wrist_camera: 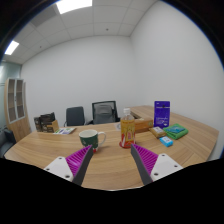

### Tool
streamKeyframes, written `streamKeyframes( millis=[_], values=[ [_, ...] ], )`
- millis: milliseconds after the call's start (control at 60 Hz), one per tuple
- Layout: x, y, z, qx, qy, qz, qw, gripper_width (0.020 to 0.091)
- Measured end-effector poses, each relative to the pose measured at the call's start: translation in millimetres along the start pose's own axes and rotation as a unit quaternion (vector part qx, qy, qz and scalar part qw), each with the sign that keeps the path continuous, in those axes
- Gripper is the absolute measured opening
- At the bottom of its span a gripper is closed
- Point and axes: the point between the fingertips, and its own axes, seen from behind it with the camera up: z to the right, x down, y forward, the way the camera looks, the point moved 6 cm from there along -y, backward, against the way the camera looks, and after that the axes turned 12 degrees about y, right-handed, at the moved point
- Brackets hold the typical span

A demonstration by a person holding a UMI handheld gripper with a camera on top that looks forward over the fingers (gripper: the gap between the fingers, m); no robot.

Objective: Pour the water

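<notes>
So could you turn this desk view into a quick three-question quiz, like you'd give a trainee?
1. True or false: the gripper is already holding the dark mug.
2. Which thing stands closest to the gap between the fingers? A) the mug B) the small red-capped bottle C) the purple box
3. Fill in: the blue and green items lie on the wooden ____.

Key
1. False. The fingers are open with nothing between them, and the mug stands on the table beyond them.
2. B, though the mug is nearly as close.
3. table
</notes>
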Motion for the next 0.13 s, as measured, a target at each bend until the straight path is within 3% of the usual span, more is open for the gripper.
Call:
streamKeyframes(
  millis=[133],
  values=[
    [11.7, -31.5, -14.2, -0.022, -0.01, -0.005, 1.0, 0.0837]
  ],
)
